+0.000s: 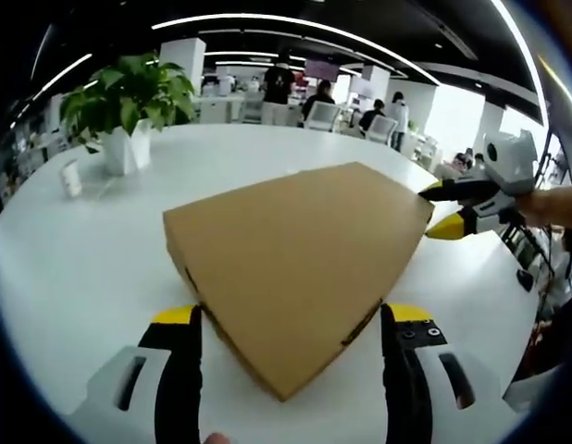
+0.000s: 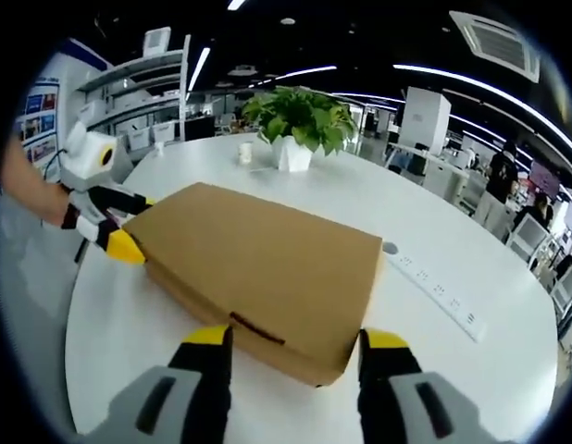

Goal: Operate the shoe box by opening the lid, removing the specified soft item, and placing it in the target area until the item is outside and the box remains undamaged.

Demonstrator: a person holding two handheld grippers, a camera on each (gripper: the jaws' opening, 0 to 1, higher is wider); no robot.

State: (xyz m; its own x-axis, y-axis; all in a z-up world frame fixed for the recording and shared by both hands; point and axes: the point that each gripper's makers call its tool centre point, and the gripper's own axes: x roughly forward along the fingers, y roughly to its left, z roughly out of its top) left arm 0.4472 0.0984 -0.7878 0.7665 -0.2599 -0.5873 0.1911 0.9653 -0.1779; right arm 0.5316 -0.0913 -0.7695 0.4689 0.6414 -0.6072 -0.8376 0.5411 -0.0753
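Note:
A closed brown cardboard shoe box (image 1: 295, 250) (image 2: 258, 268) lies flat on the round white table (image 1: 82, 268) (image 2: 129, 324). My left gripper (image 1: 291, 314) is open, one jaw on each side of the box's near corner. In the right gripper view that same left gripper (image 2: 130, 224) sits at the box's left corner, held by a hand. My right gripper (image 2: 295, 338) is open too, its jaws on either side of the opposite corner. In the left gripper view it (image 1: 436, 208) is at the box's far right corner. The lid is down, so whatever is inside is hidden.
A potted green plant (image 1: 129, 102) (image 2: 300, 125) in a white pot stands behind the box, with a small white cup (image 1: 71, 176) (image 2: 244, 153) beside it. A long white strip (image 2: 434, 287) lies on the table to the right. People and chairs (image 1: 323, 106) are beyond the table.

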